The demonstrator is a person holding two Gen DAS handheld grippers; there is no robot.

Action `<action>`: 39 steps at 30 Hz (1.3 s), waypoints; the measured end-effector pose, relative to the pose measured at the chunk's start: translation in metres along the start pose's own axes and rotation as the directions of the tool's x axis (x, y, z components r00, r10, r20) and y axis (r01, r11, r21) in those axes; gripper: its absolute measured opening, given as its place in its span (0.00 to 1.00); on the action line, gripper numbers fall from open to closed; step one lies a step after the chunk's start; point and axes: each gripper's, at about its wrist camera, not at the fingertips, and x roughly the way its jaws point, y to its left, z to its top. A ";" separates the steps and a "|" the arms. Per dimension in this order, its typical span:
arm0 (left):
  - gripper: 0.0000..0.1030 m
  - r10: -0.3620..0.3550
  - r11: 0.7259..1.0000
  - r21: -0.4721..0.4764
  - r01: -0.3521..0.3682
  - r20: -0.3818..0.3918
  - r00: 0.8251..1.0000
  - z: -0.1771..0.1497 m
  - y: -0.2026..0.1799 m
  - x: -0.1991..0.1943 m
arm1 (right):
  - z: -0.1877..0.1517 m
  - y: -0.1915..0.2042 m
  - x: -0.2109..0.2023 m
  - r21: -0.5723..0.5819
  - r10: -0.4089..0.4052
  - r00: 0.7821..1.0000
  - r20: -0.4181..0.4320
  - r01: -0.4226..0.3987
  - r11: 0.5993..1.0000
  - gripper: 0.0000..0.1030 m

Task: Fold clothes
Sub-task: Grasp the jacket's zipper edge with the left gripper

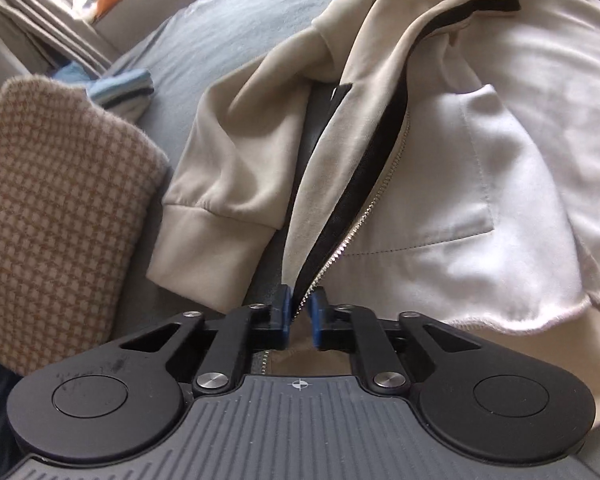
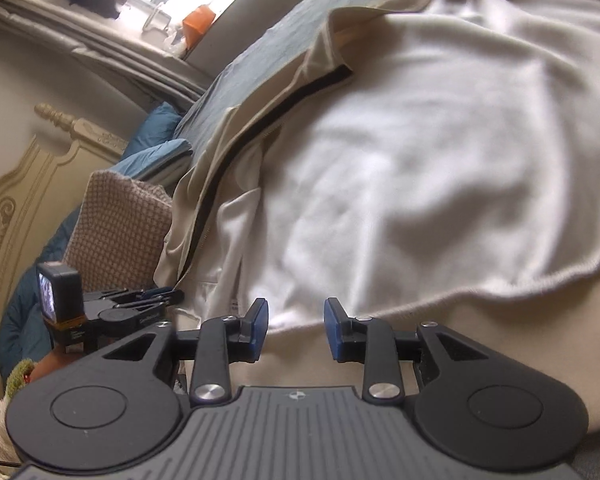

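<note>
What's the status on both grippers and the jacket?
Left gripper shut on cream jacket zipper edge at hem. Right gripper open over hem, nothing gripped. Checked folded sweater close beside the sleeve.

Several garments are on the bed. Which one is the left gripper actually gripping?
The cream zip-up jacket: the left gripper is shut on its zipper edge near the hem. The folded checked knit and the blue striped piece lie apart, untouched.

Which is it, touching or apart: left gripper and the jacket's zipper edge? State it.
Touching. The left wrist view shows the left gripper shut on the jacket's zipper edge.
</note>
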 end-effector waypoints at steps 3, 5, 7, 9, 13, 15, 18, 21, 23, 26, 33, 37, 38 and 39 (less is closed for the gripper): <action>0.02 0.000 1.000 -0.031 0.002 0.042 0.999 0.000 0.004 -0.017 | -0.001 -0.009 -0.003 0.030 0.008 1.000 0.021 -0.008 1.000 0.31; 0.02 -0.048 0.995 -0.083 0.054 0.073 0.996 0.002 0.011 -0.031 | -0.001 -0.012 -0.004 0.044 0.015 0.999 0.036 -0.016 0.999 0.31; 0.02 -0.117 0.983 -0.130 0.130 0.106 0.988 0.006 0.015 -0.048 | 0.000 -0.012 -0.005 0.047 0.021 0.999 0.046 -0.023 0.999 0.31; 0.02 -0.250 0.944 -0.180 0.275 0.150 0.956 0.010 0.019 -0.065 | 0.002 -0.010 -0.006 0.044 0.026 0.999 0.047 -0.028 0.999 0.31; 0.01 -0.496 0.809 -0.240 0.536 0.210 0.842 0.022 0.011 -0.081 | 0.005 -0.005 -0.007 0.032 0.032 0.998 0.052 -0.033 0.999 0.31; 0.01 -0.581 0.743 -0.253 0.620 0.217 0.785 0.031 -0.001 -0.078 | 0.005 -0.002 -0.009 0.027 0.035 0.997 0.063 -0.037 0.999 0.31; 0.01 -0.663 0.669 -0.267 0.694 0.210 0.719 0.045 -0.025 -0.069 | 0.003 -0.001 -0.014 0.029 0.031 0.996 0.084 -0.033 0.999 0.31; 0.01 -0.710 0.619 -0.286 0.732 0.195 0.677 0.052 -0.056 -0.059 | -0.001 -0.007 -0.020 0.054 0.015 0.995 0.099 -0.020 0.998 0.31; 0.01 -0.735 0.585 -0.313 0.748 0.183 0.653 0.055 -0.073 -0.047 | -0.004 -0.014 -0.023 0.078 0.002 0.994 0.106 -0.010 0.997 0.31; 0.02 -0.766 0.541 -0.355 0.763 0.166 0.620 0.056 -0.094 -0.029 | -0.009 -0.025 -0.029 0.108 -0.019 0.994 0.105 0.007 0.994 0.31; 0.09 -0.817 0.442 -0.434 0.785 0.167 0.552 0.047 -0.108 -0.001 | -0.010 -0.042 -0.028 0.127 -0.060 0.994 0.087 0.048 0.991 0.31; 0.36 -0.843 0.348 -0.413 0.841 0.254 0.474 0.031 -0.091 -0.022 | -0.005 -0.035 -0.024 0.077 -0.077 0.994 0.081 0.071 0.994 0.31; 0.36 -0.842 0.333 -0.405 0.852 0.280 0.462 0.026 -0.085 -0.029 | -0.002 -0.034 -0.022 0.071 -0.079 0.994 0.077 0.073 0.995 0.32; 0.36 -0.833 0.341 -0.382 0.859 0.302 0.464 0.021 -0.081 -0.037 | 0.002 -0.033 -0.021 0.069 -0.076 0.994 0.074 0.071 0.995 0.32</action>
